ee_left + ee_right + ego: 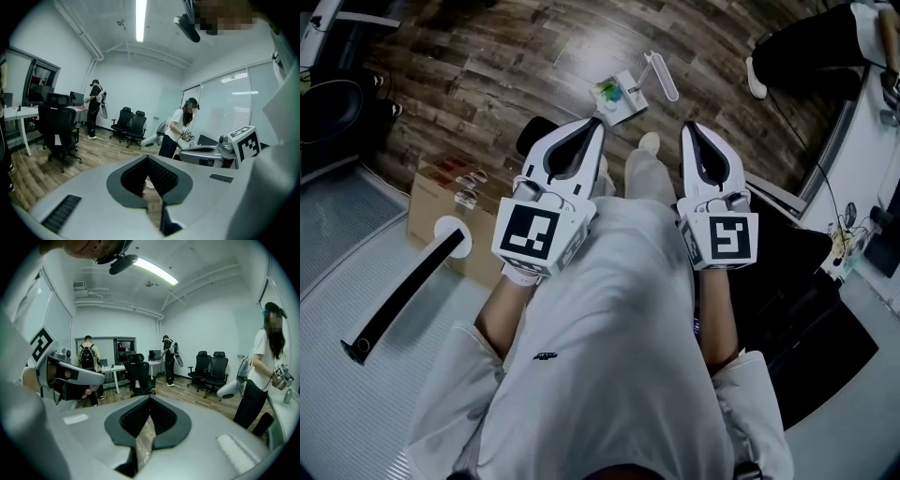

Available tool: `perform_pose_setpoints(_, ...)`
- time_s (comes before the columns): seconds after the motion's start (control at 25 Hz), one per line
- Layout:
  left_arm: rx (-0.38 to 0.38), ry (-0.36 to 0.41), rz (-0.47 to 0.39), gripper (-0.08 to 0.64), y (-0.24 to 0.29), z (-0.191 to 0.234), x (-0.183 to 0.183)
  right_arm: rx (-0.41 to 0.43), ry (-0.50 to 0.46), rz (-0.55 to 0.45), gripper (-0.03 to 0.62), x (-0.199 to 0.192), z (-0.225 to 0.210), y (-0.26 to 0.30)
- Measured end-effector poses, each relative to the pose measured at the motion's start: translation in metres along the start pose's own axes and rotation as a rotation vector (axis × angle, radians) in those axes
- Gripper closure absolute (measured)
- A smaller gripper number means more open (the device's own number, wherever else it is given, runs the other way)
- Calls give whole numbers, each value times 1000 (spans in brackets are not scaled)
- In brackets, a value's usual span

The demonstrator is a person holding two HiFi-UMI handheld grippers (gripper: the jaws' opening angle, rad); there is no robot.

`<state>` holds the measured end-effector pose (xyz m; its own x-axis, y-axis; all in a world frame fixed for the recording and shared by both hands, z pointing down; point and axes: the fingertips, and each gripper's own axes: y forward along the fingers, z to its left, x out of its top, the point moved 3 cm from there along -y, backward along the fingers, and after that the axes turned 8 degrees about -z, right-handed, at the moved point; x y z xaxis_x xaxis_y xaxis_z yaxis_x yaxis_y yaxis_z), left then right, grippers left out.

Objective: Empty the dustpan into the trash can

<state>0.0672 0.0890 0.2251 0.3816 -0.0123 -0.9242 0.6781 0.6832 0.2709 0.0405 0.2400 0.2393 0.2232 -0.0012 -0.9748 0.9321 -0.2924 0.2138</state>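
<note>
Head view is showing the dustpan (619, 99) lying ahead between the left gripper (597, 123) and right gripper (688, 127), both closed and empty, its handle (662, 77) sitting nearer the right one.

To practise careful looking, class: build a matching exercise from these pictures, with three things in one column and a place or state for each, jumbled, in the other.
1. dustpan
2. cardboard box
3. left claw

a. shut, nothing in it
b. on the wood floor, coloured scraps inside
c. brown, on the person's left

Pairs: 1-b, 2-c, 3-a
</note>
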Motion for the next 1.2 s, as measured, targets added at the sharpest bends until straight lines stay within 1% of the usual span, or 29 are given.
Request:
perform_pose_setpoints(0.08, 0, -5, -2, 554, 6, 1, -4, 14, -4, 13, 578, -5, -4, 7)
perform_pose_setpoints(0.16, 7, -15, 5, 554, 12, 2, -8, 24, 7, 34, 548, -13, -9, 14)
perform_pose_setpoints(0.28, 29, -25, 53, 554, 20, 8, -17, 34, 15, 61, 541, -25, -15, 26)
perform_pose_setpoints(0.4, 44, -32, 75, 554, 28, 15, -27, 40, 35, 86, 499, -39, -20, 39)
perform_pose_setpoints(0.52, 49, -49, 96, 554, 39, 22, -39, 44, 43, 109, 485, -53, -26, 53)
perform_pose_setpoints(0.6, 53, -65, 104, 554, 45, 25, -46, 39, 43, 116, 475, -61, -30, 61)
perform_pose_setpoints(0.76, 63, -72, 117, 552, 55, 33, -58, 37, 46, 121, 447, -77, -34, 78)
perform_pose_setpoints(0.88, 69, -75, 112, 554, 67, 41, -67, 44, 45, 135, 413, -92, -40, 94)
perform_pose_setpoints(1.0, 86, -86, 152, 554, 73, 46, -84, 59, 51, 161, 402, -110, -41, 106)
perform_pose_setpoints(1.04, 88, -86, 161, 554, 77, 47, -88, 64, 56, 167, 389, -116, -42, 110)
perform_pose_setpoints(1.2, 96, -95, 169, 554, 91, 48, -101, 76, 44, 203, 370, -135, -52, 125)
